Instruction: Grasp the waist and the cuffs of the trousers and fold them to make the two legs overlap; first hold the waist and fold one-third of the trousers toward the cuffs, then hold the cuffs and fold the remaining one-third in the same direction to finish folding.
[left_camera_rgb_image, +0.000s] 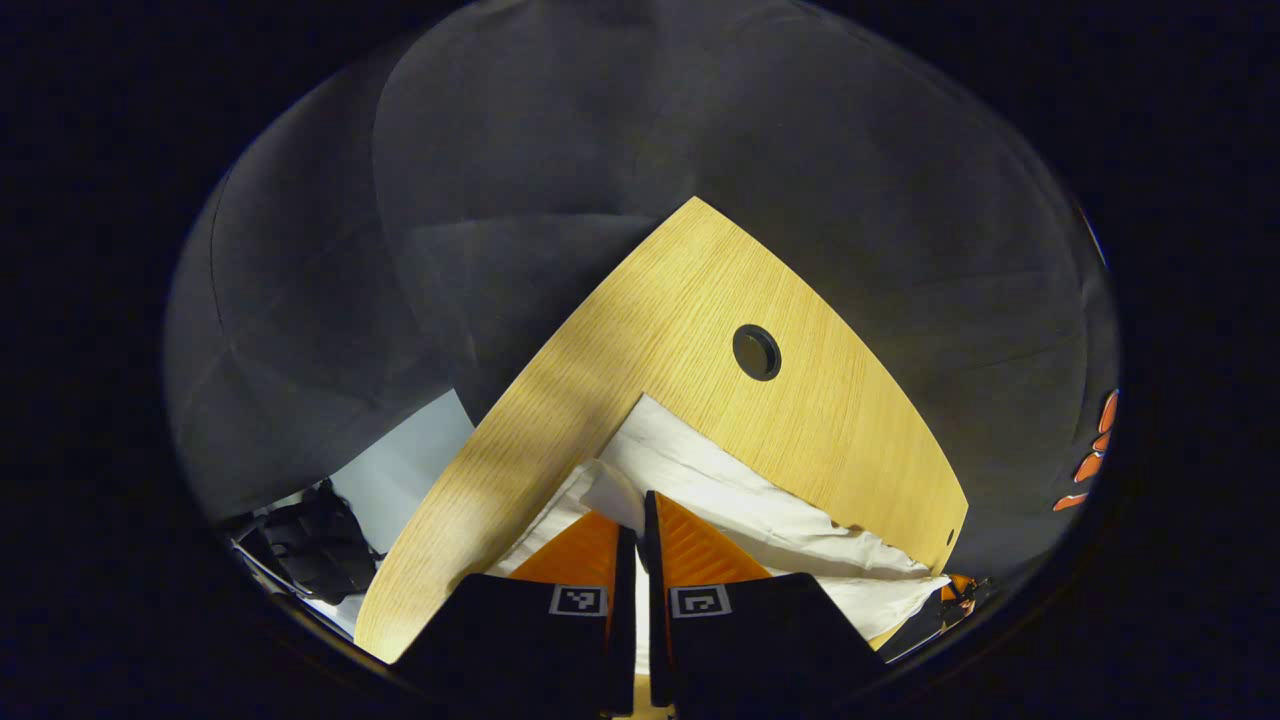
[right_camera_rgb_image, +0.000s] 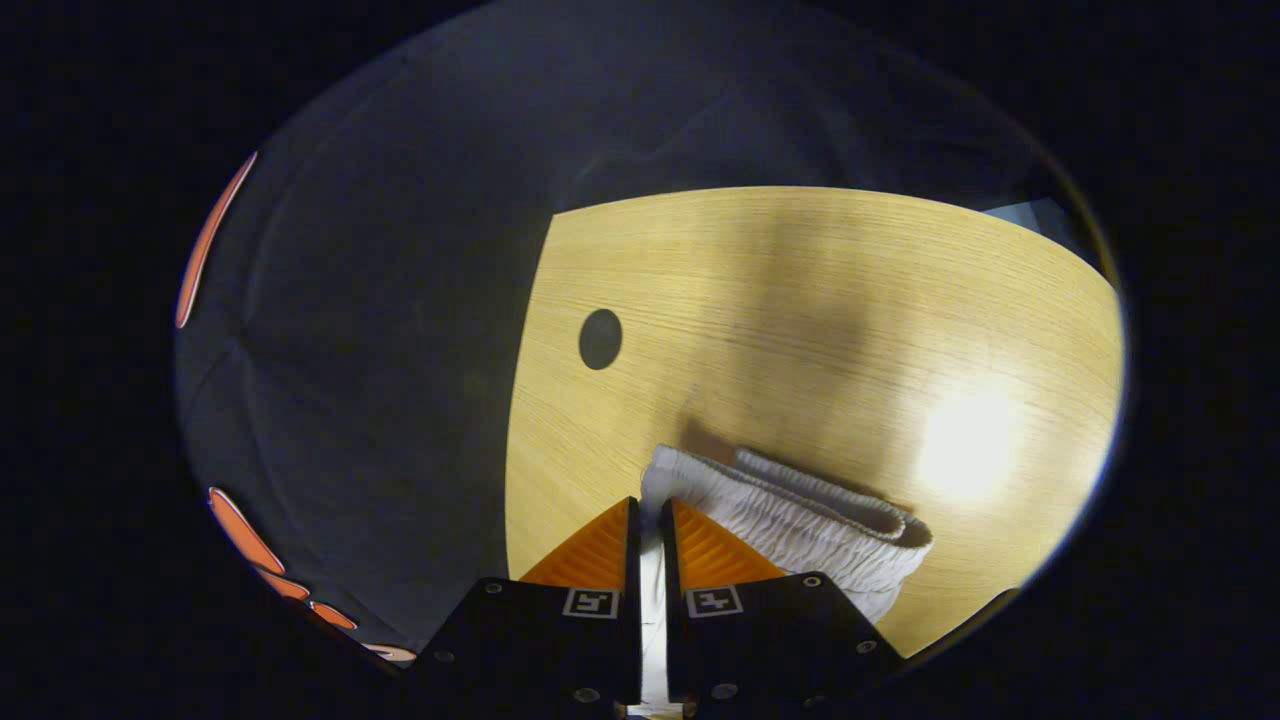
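Two fingers of the left gripper (left_camera_rgb_image: 640, 520) pinch white cloth of the trousers (left_camera_rgb_image: 760, 500) in the left gripper view; the rest lies ahead and to the right on the wooden table (left_camera_rgb_image: 700, 300). In the right gripper view, the right gripper (right_camera_rgb_image: 650, 525) squeezes the gathered waist (right_camera_rgb_image: 800, 520), bunched just beside its fingers.

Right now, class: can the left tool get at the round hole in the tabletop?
Probably yes. The left tool is shut on the white trousers, but bare tabletop lies between them and the hole, with nothing in the way.
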